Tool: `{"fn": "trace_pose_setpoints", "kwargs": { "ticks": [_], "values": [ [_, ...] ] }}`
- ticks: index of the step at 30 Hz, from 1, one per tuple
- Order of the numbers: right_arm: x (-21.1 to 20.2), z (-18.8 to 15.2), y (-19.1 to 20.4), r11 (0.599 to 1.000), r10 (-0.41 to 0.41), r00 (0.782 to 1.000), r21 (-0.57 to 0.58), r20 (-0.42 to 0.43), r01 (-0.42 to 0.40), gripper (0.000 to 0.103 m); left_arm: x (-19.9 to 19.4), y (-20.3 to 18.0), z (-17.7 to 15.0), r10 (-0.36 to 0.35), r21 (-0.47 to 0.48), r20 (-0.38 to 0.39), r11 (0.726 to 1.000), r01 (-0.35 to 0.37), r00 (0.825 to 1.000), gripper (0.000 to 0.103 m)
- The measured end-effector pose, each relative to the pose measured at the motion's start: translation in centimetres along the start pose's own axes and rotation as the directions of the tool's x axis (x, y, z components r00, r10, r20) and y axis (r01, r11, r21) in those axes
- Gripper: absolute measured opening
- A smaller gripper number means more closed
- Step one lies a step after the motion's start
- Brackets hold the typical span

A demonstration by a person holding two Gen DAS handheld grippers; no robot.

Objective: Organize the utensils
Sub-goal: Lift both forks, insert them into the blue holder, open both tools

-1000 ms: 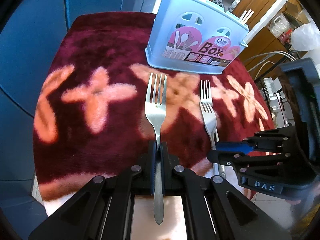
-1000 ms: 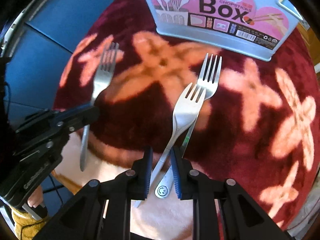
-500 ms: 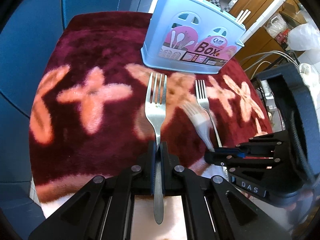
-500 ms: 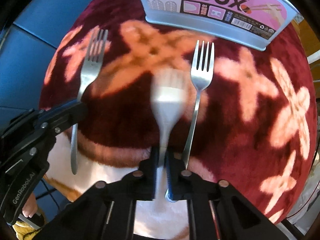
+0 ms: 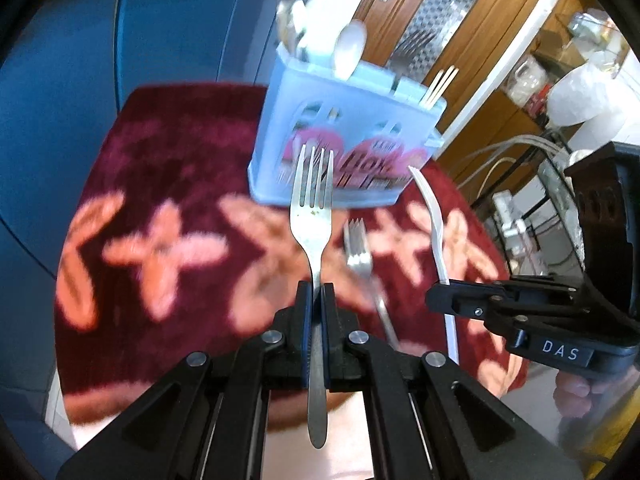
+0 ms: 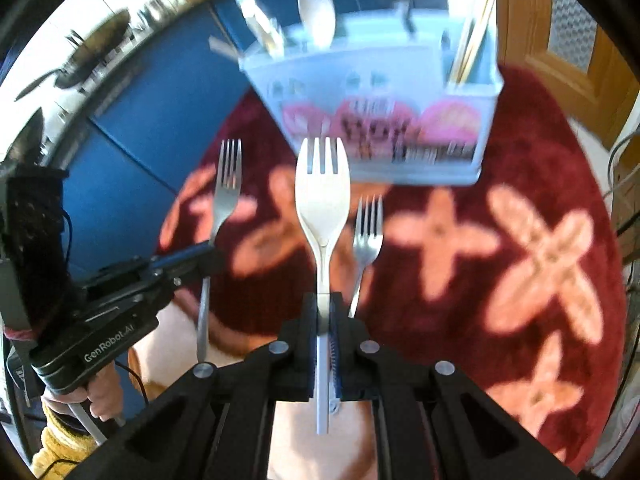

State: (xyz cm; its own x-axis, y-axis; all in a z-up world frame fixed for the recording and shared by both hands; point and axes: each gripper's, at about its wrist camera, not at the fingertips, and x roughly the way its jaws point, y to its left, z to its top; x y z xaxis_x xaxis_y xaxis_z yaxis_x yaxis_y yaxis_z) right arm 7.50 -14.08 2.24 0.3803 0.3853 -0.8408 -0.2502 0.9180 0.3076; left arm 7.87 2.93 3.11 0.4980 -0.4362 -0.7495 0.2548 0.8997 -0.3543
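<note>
My left gripper [image 5: 316, 292] is shut on the handle of a metal fork [image 5: 313, 204] and holds it above the table, tines toward the pale blue utensil box [image 5: 344, 128]. My right gripper [image 6: 324, 304] is shut on a white plastic fork [image 6: 322, 196], also lifted, tines toward the box [image 6: 384, 120]. A second metal fork [image 6: 366, 236] lies on the red flowered cloth [image 6: 520, 200] just right of the plastic fork; it shows blurred in the left wrist view [image 5: 360, 248]. The box holds a white spoon [image 6: 316, 12], chopsticks [image 6: 476, 28] and other utensils.
The round table's cloth ends near both grippers. Blue cabinet panels [image 5: 120, 40] stand behind and left of the table. A wooden door [image 5: 440, 12] and cables [image 5: 516, 152] are at the right. The right gripper shows in the left wrist view [image 5: 440, 300].
My right gripper closed on the white plastic fork and lifted it. Both grippers rose and tilted up, so the box now stands straight ahead. One metal fork stayed on the cloth.
</note>
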Motion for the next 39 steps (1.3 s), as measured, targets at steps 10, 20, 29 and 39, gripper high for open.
{"fn": "trace_pose_setpoints", "kwargs": {
  "ticks": [10, 20, 29, 39],
  "values": [
    [-2.4, 1.8, -2.5, 0.999, 0.035, 0.981, 0.001, 0.192, -0.036, 0.007, -1.2, -2.9, 3.9, -0.001, 0.043, 0.189, 0.999, -0.008, 0.982, 0.002],
    [-5.2, 6.1, -4.7, 0.999, 0.034, 0.942, 0.019, 0.335, -0.043, 0.007, -1.8, -4.4, 9.0, 0.018, 0.047, 0.315, 0.998, -0.035, 0.949, 0.002],
    [-7.0, 9.8, -5.4, 1.000, -0.028, 0.881, 0.004, 0.472, 0.029, 0.007, -1.6, -4.1, 13.7, 0.027, 0.042, 0.433, 0.998, -0.050, 0.901, 0.002],
    [-5.8, 11.8, -6.6, 0.991, -0.096, 0.796, -0.014, 0.598, 0.131, 0.007, -0.1, -3.7, 16.2, 0.050, 0.076, 0.591, 0.990, -0.118, 0.805, 0.002]
  ]
}}
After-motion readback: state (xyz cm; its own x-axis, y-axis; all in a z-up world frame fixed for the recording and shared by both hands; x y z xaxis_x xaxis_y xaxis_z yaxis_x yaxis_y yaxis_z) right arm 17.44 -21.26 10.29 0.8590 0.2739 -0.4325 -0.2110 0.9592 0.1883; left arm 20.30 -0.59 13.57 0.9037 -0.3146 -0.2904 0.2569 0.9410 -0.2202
